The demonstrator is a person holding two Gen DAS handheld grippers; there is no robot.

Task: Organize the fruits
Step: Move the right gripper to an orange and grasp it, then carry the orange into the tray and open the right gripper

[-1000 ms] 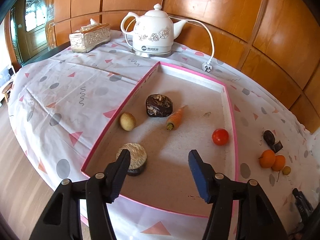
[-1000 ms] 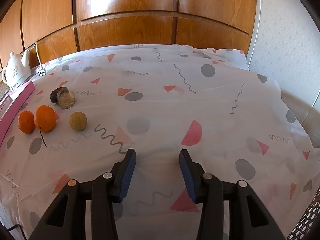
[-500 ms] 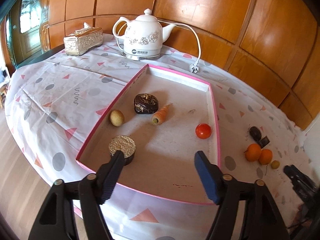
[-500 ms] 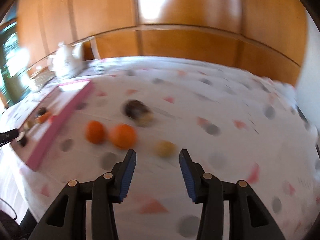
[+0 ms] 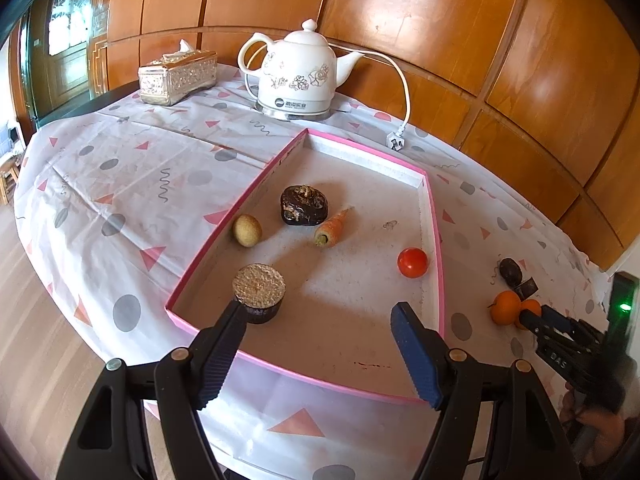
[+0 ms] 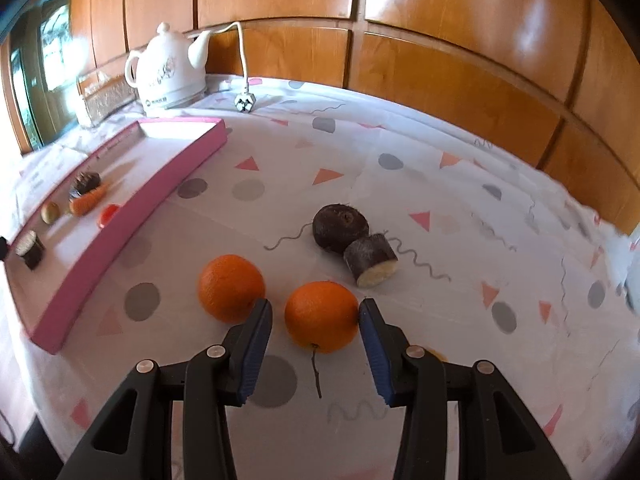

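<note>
R claw [image 6: 316,316] swung over from bare cloth, now straddles near orange [image 6: 321,316], jaws apart, no squeeze yet | L claw [image 5: 320,344] just widened, empty, over pink tray [image 5: 434,240] | next prob: grab, carry to tray

I make out a round logo with a line of small characters on the base of the white kettle [image 5: 298,76], too small for me to read; on the right gripper [image 5: 538,317], seen from the left wrist view, I read white letters "DAS".
</note>
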